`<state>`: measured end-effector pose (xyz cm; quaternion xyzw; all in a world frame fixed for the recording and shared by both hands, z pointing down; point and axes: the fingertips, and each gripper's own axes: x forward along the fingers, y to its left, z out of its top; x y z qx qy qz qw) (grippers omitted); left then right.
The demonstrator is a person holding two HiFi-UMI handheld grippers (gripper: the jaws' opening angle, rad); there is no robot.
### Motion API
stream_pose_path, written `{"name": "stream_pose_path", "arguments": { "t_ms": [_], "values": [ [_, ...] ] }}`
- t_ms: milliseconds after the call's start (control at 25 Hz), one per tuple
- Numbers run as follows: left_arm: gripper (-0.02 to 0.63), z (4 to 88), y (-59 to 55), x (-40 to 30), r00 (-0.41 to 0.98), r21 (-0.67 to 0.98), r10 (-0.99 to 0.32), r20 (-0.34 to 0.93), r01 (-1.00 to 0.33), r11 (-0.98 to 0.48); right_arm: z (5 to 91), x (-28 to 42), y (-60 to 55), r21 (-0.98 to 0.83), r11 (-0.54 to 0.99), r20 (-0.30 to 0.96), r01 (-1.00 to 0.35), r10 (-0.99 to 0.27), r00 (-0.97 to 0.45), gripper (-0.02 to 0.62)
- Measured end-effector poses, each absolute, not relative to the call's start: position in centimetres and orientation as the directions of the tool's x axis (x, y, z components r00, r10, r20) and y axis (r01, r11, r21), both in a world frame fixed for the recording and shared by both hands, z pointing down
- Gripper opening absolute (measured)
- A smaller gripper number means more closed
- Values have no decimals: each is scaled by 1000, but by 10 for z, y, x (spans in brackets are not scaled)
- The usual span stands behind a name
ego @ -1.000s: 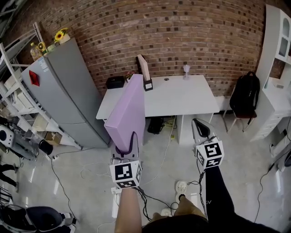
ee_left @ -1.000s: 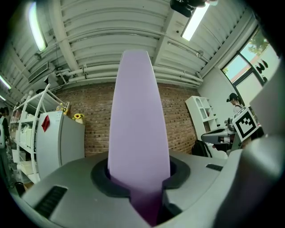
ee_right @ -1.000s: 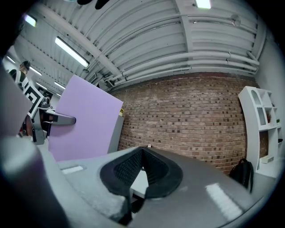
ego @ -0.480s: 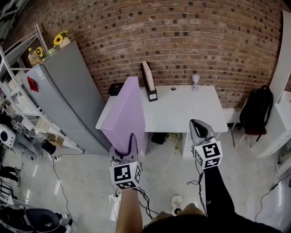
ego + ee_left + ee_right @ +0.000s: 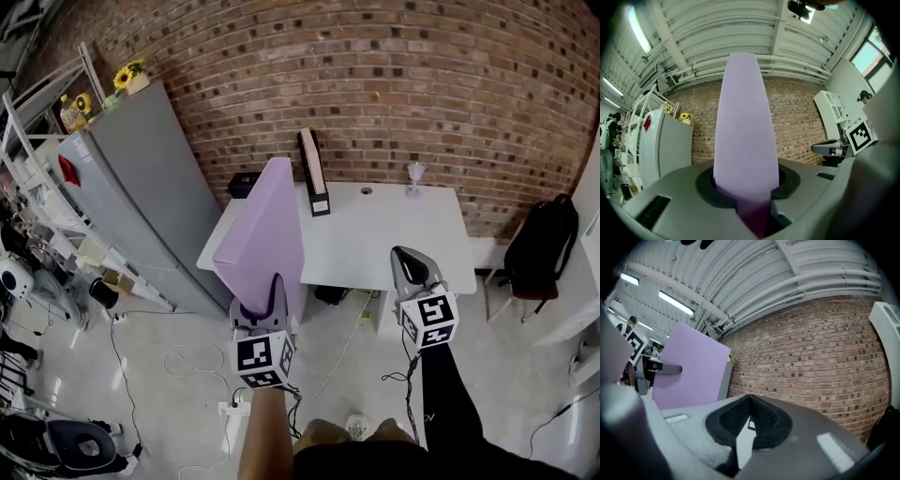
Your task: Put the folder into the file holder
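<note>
My left gripper [image 5: 265, 298] is shut on the lower edge of a tall lilac folder [image 5: 267, 234], which it holds upright and edge-on in the left gripper view [image 5: 745, 126]. On the white table [image 5: 384, 234] ahead, by the brick wall, stands the file holder [image 5: 314, 173], a narrow black stand with a pale panel. The folder's top overlaps the table's left part in the head view. My right gripper [image 5: 412, 267] hovers level before the table's front edge, shut with nothing in it [image 5: 743, 427]. The folder [image 5: 691, 366] shows at the left of the right gripper view.
A grey fridge [image 5: 141, 187] stands left of the table, with metal shelves [image 5: 37, 216] beyond it. On the table are a small glass [image 5: 414, 175] and a black box [image 5: 242, 183]. A black backpack [image 5: 548, 248] sits on a chair at the right. Cables [image 5: 187, 361] lie on the floor.
Both grippers and the folder have come closer to the table, which now looks larger and nearer. The backpack has slid toward the right edge. Neither grip has changed.
</note>
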<state>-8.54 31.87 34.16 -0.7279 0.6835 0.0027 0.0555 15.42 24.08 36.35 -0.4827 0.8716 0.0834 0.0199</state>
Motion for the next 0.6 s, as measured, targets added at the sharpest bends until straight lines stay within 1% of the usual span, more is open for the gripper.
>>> {"name": "stream_pose_path", "arguments": {
  "t_ms": [360, 600],
  "values": [
    [140, 347, 280, -90, 50, -80, -997, -56, -996, -45, 364, 147, 206, 122, 529, -118, -840, -833, -541, 0],
    [140, 352, 236, -105, 40, -78, -998, -44, -996, -37, 368, 134, 165, 129, 528, -108, -840, -834, -541, 0]
  ]
}}
